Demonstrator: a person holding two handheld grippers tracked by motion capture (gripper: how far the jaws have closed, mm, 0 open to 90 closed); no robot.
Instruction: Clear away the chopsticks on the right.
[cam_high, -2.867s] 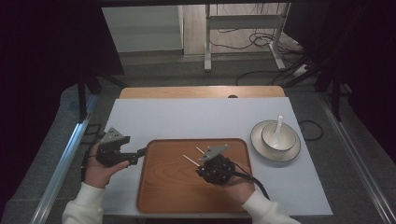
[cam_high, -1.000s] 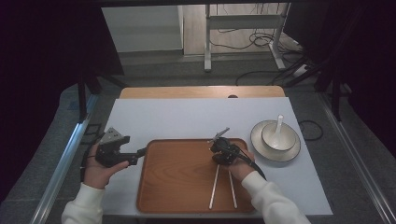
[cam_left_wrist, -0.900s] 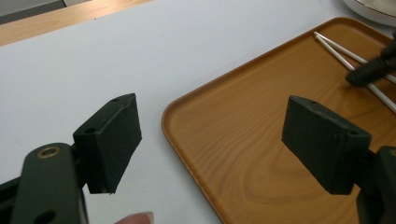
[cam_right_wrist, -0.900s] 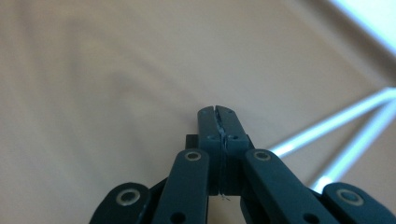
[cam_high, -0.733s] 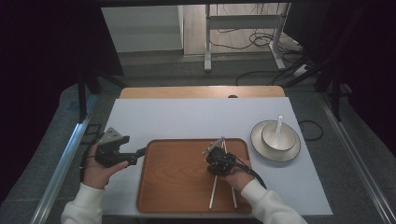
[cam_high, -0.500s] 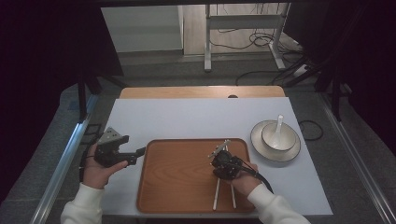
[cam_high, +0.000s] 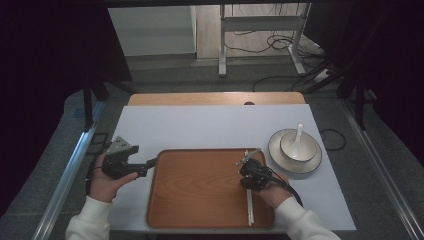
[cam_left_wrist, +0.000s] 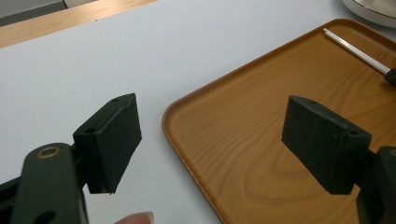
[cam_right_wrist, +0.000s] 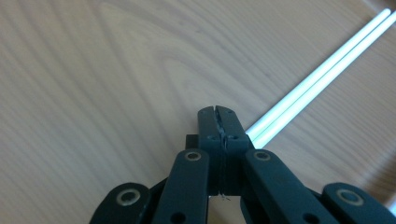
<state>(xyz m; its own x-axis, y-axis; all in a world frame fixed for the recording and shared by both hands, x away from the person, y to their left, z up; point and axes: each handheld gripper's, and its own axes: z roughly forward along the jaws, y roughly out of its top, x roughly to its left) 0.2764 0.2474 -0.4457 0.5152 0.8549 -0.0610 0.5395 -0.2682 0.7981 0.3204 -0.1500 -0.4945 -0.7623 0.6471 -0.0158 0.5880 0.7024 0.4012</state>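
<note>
Two white chopsticks lie side by side on the wooden tray near its right edge, just beside the right tool, whose jaws are closed on nothing, while the left tool hovers wide open at the tray's left rim above the bench.

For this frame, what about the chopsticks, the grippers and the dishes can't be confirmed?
- Chopsticks: near ends hidden behind the right gripper in its view, so a pinch is unconfirmed.
- High view: chopsticks partly covered by the hand.
- Spoon in bowl: contents too small.
- Left gripper view: plate cut off by the edge.
</note>
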